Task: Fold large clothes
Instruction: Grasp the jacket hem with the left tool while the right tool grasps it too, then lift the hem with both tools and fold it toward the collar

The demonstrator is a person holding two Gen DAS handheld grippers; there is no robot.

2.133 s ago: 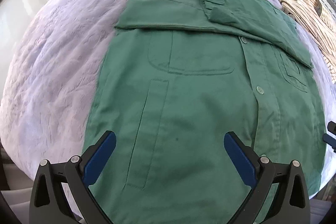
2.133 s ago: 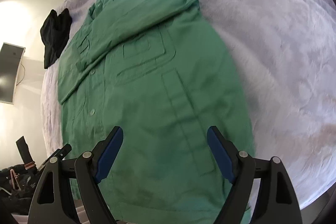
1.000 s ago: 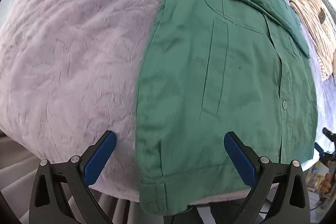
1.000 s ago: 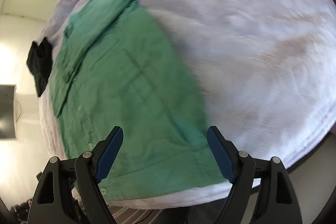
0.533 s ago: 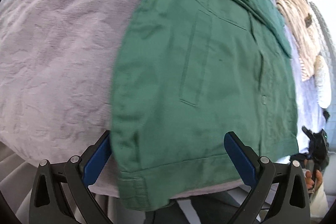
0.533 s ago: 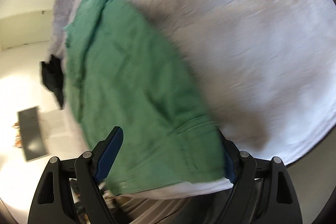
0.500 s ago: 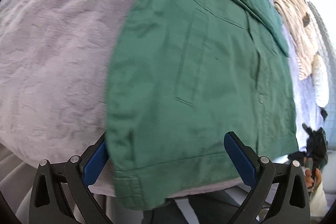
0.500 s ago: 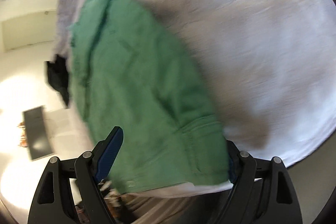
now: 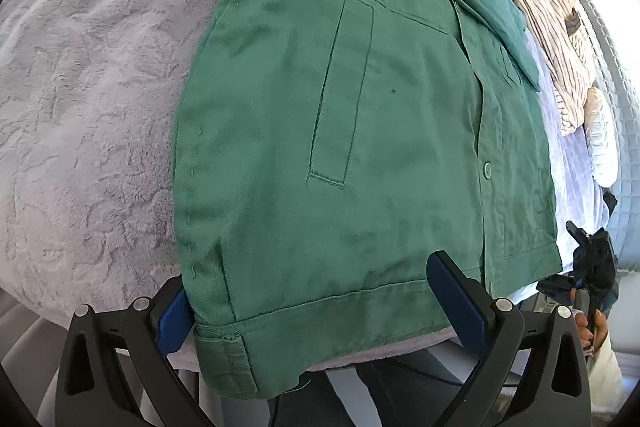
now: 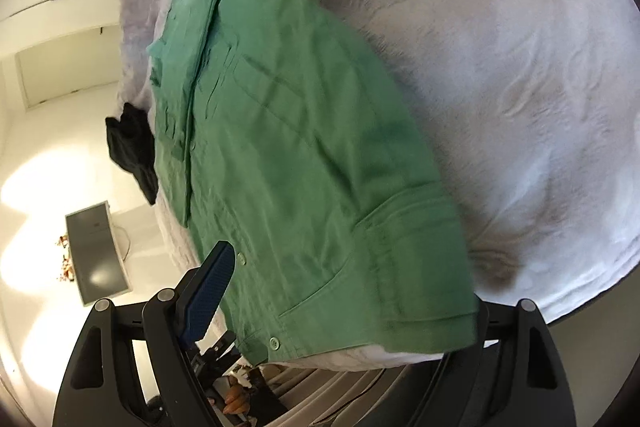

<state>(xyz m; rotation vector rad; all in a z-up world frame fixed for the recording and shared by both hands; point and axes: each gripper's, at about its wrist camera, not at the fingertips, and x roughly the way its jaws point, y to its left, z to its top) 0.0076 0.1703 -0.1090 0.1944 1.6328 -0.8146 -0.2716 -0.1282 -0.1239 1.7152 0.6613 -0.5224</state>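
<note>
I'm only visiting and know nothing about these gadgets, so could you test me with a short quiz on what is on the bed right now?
1. True or false: the green jacket lies with its front buttons facing up.
2. Which bottom corner sits between the left gripper's fingers? A. the buttoned front edge B. the corner beside the bare blanket C. the collar
3. Fill in: the garment lying beyond the jacket's far edge in the right wrist view is coloured ____.

Key
1. True; a button shows on the front.
2. B
3. Black
</note>
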